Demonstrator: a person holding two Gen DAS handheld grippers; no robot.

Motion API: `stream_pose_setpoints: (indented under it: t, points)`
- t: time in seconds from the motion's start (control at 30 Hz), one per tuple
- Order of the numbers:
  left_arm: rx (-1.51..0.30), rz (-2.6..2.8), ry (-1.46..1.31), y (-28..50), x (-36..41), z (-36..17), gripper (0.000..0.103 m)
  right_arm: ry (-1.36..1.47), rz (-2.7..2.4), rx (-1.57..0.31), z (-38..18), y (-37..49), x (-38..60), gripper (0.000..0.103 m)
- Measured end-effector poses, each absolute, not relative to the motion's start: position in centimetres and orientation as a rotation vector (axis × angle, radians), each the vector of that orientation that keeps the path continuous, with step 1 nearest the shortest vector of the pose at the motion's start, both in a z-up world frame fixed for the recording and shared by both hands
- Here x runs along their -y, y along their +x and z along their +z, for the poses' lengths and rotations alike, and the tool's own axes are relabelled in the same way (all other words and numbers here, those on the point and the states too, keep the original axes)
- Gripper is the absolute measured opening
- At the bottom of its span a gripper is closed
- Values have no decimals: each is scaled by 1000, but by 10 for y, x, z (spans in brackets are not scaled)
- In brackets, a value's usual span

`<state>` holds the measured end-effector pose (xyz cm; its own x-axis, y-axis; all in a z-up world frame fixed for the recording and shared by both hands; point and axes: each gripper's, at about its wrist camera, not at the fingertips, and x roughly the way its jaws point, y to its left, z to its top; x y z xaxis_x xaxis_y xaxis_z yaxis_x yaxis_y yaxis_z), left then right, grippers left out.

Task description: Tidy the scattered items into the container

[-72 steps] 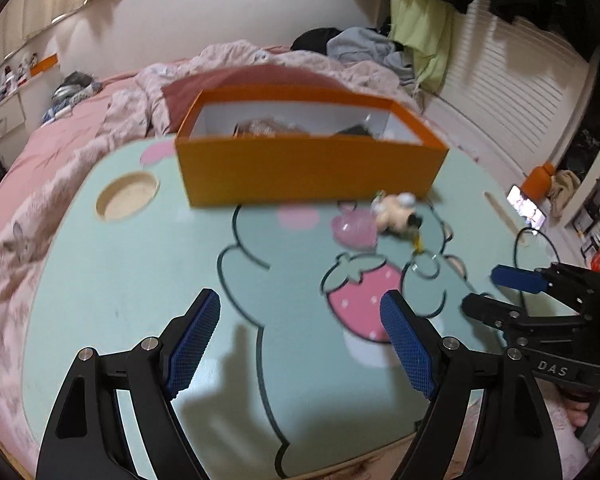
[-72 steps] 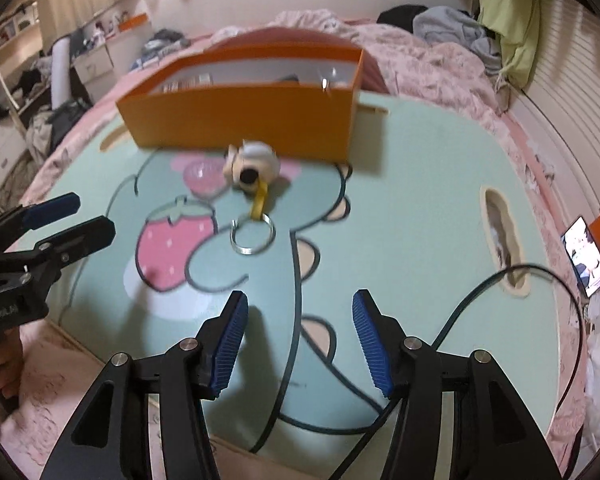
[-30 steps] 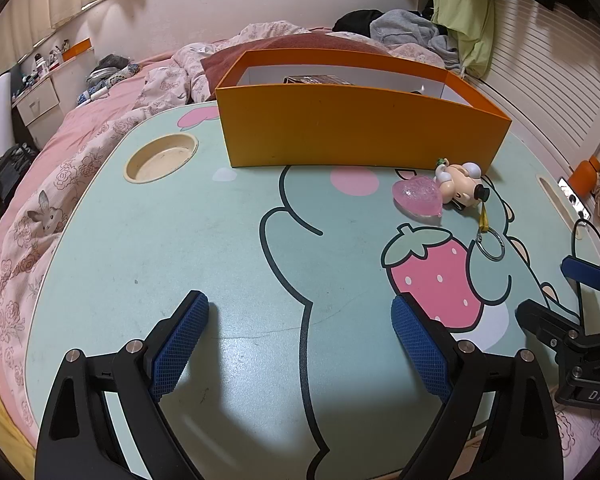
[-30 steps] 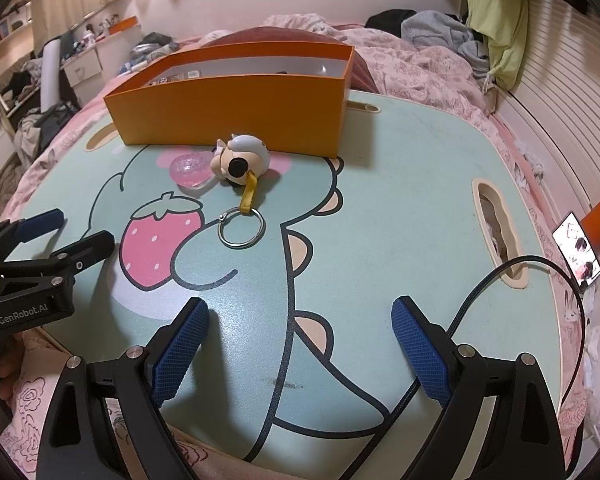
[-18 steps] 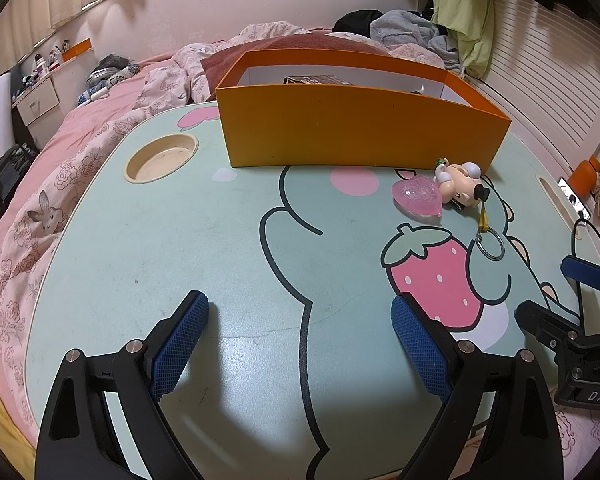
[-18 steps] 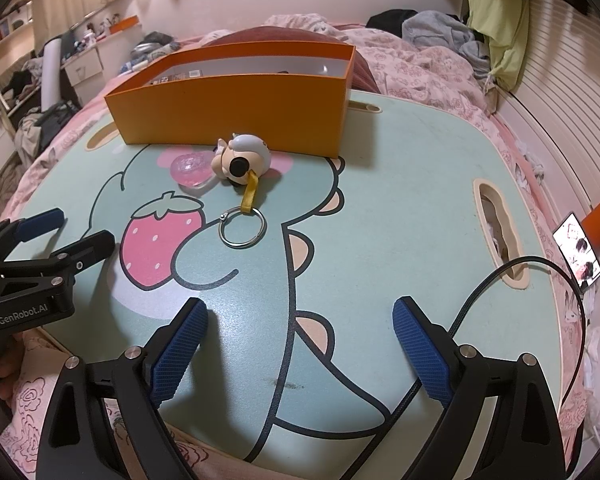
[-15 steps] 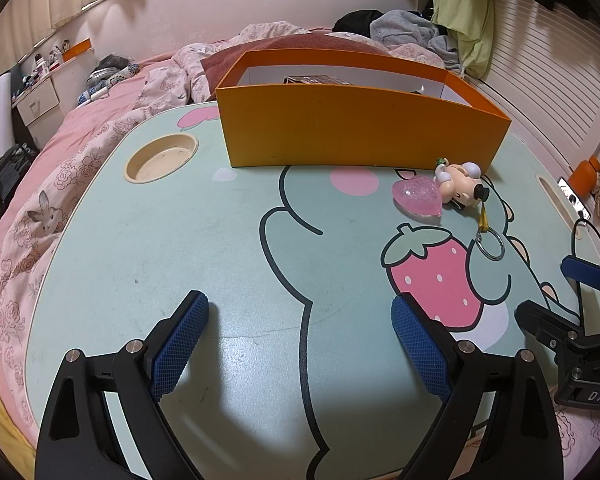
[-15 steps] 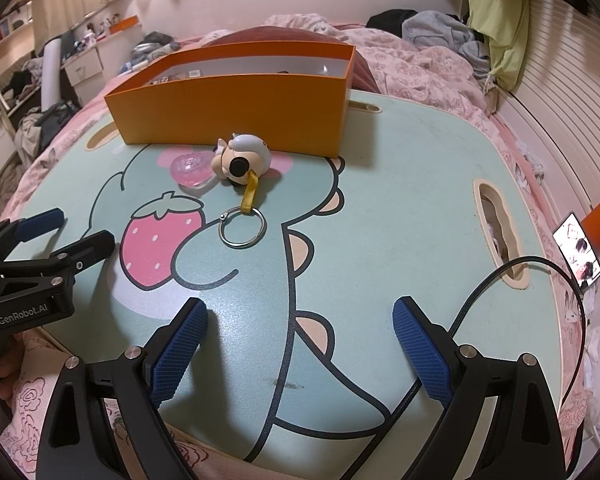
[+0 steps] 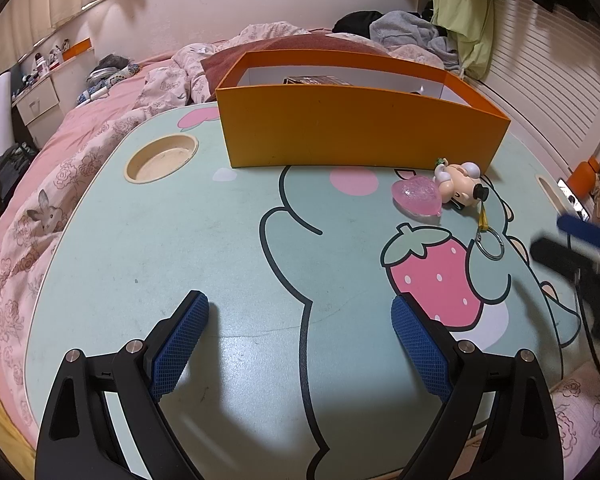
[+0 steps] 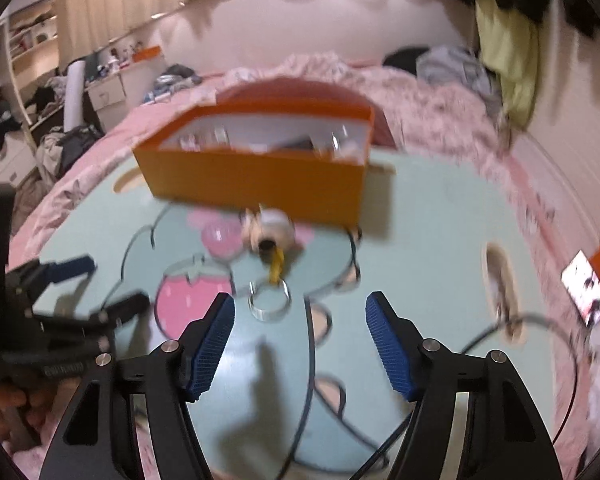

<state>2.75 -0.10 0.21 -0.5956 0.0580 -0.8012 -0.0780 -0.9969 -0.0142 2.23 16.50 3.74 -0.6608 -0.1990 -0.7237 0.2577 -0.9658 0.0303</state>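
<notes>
Just in front of the orange cardboard box (image 9: 360, 136), a pink translucent heart (image 9: 417, 199) and cartoon-figure keychain (image 9: 462, 186) are seen, both tools (image 9: 300, 344) (image 10: 299, 346) spread apart, no writing legible.

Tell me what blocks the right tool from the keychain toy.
Nothing visible. Bare tabletop lies between the open right tool and the keychain toy, whose ring lies nearest. The pink heart sits beside the toy.

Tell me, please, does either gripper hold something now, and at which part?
Nothing is held. The left gripper and the right gripper are both open and empty; the figurine keychain lies untouched on the table.
</notes>
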Motion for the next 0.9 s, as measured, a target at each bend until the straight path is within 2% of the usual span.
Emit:
stream_pose_setpoints:
  t: [0.1, 0.23, 0.43, 0.57, 0.63, 0.9]
  points:
    - [-34, 2740, -1374, 28, 1, 2, 93, 1167, -2613, -83, 37, -2, -156, 67]
    - [-34, 2740, -1374, 28, 1, 2, 93, 1206, -2582, -53, 31, -26, -148, 50]
    - [-34, 2739, -1373, 28, 1, 2, 93, 1241, -2596, -104, 17, -50, -137, 49]
    - [-37, 2739, -1375, 28, 1, 2, 93, 1300, -2557, -161, 6, -55, -132, 37]
    - [-35, 2740, -1373, 28, 2, 2, 93, 1291, -2557, -156, 5, -54, -133, 26]
    - [-36, 2740, -1373, 29, 1, 2, 93, 1254, -2592, 21, 15, -44, -161, 26]
